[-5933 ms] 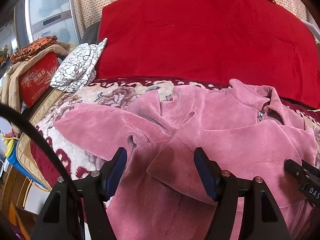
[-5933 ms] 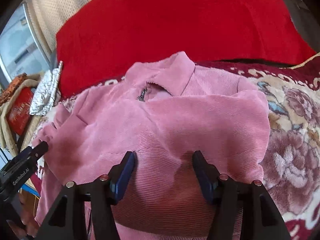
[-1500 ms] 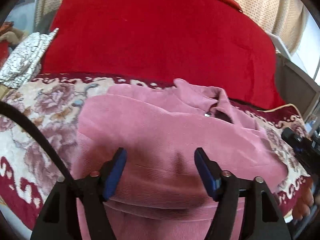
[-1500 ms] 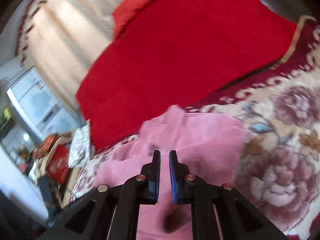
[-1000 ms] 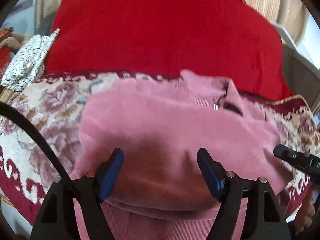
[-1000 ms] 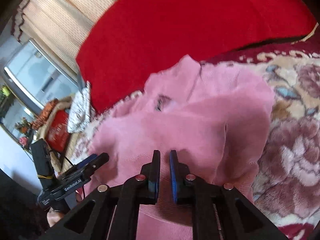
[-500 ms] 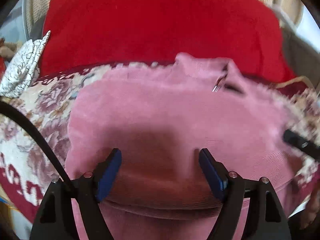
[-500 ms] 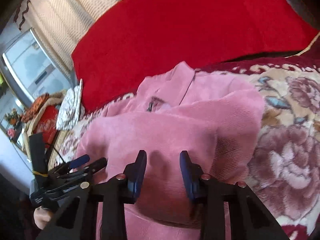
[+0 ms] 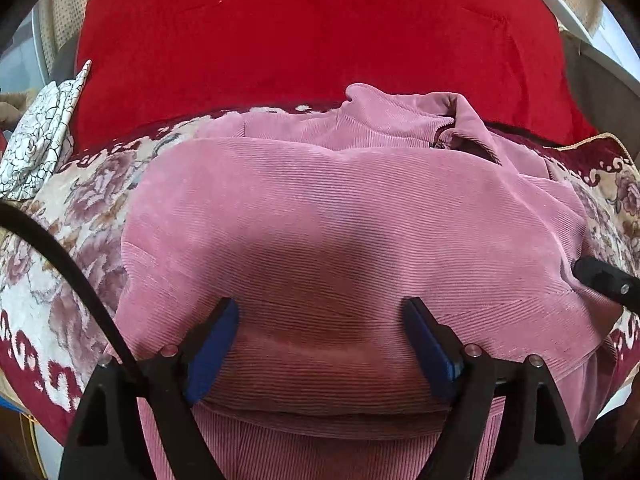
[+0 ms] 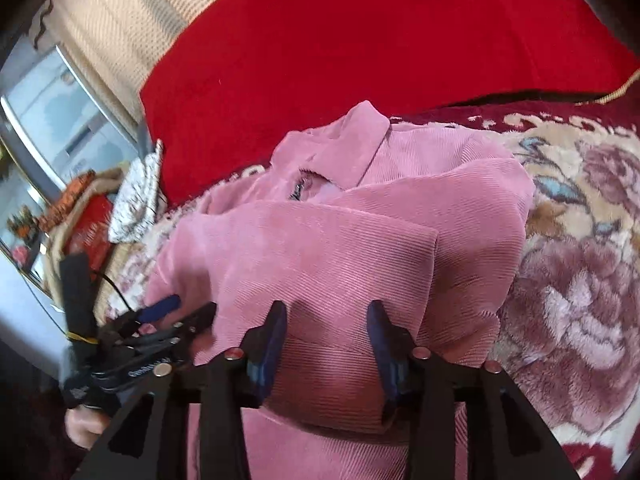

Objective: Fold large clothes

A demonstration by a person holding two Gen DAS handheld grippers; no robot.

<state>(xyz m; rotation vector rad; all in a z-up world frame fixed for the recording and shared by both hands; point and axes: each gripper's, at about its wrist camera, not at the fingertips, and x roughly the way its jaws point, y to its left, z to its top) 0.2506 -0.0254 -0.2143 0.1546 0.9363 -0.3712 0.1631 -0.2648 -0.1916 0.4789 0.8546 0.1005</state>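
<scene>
Since the frame a second and a half earlier, the right gripper (image 10: 327, 322) has parted its blue pads from a near-touching position, and the left gripper (image 9: 318, 318) has come lower and closer over the cloth, so that the garment fills more of its view. The right gripper's jaws are opening at this moment, standing at a moderate gap above the pink corduroy jacket (image 9: 344, 216); no pad presses on the cloth and nothing is held. The left gripper's jaws are wide and also opening, poised over the near folded edge of the jacket, with cloth seen between them but not clamped. The jacket lies on a floral blanket (image 10: 580, 272), its sleeves folded across the body, its collar (image 9: 404, 108) pointing away toward a red quilt (image 9: 312, 28). In the right wrist view the left gripper appears at the jacket's left edge, borne by a hand (image 10: 82, 426). In the left wrist view one fingertip (image 9: 600, 280) of the right gripper shows at the jacket's right edge. A white patterned cloth (image 9: 38, 136) lies at the far left, well apart from the jacket.
</scene>
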